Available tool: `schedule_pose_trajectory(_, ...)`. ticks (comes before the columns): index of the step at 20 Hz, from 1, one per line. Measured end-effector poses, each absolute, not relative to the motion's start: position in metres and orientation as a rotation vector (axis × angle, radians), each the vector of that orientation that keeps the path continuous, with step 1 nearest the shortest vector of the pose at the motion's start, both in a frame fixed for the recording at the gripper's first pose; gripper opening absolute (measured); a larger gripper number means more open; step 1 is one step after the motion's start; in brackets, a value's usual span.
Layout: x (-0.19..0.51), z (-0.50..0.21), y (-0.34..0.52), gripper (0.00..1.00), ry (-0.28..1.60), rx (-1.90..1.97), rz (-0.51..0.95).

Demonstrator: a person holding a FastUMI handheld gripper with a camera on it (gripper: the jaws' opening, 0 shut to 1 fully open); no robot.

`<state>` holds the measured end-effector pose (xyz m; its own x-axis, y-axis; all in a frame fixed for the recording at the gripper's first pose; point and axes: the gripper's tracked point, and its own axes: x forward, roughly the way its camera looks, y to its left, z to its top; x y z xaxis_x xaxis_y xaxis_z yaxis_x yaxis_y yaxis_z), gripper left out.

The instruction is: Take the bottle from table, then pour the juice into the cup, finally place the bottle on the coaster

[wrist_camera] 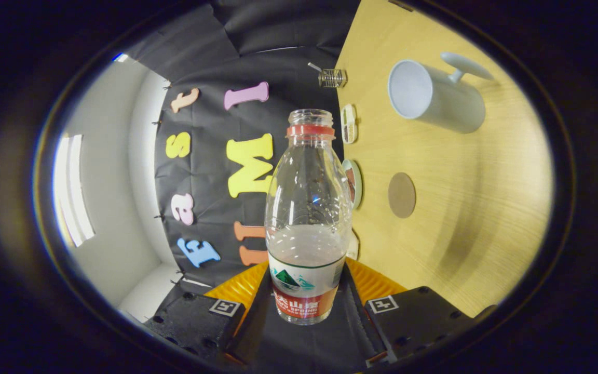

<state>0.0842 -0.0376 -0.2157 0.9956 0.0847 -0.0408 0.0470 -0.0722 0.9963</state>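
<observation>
Gripper (pixel 307 301) is clenching the bottle (pixel 307 223) low at its label, the thin, light, slippery plastic likely flexing under pressure.

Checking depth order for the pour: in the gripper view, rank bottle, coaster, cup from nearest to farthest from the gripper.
1. Bottle: clamped between the fingers of the gripper.
2. Coaster: round brown disc on the table, beyond the fingers.
3. Cup: white, past the coaster.

Bare tabletop (pixel 465 208) btwn cup (pixel 434 98) & coaster (pixel 402 195), bottle (pixel 307 218) fills claw (pixel 305 306) gap
</observation>
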Motion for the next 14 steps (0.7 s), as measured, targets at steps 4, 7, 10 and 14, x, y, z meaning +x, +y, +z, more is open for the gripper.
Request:
schedule_pose_trajectory(4, 0.089, -0.215, -0.039, 0.74, 0.095, 1.68, 0.028)
schedule_pose_trajectory(7, 0.092, -0.213, -0.041, 0.74, 0.085, 1.706, 0.031)
schedule_pose_trajectory(10, 0.099, -0.213, -0.043, 0.74, 0.089, 1.723, 0.031)
schedule_pose_trajectory(14, 0.103, -0.21, -0.048, 0.74, 0.09, 1.759, 0.03)
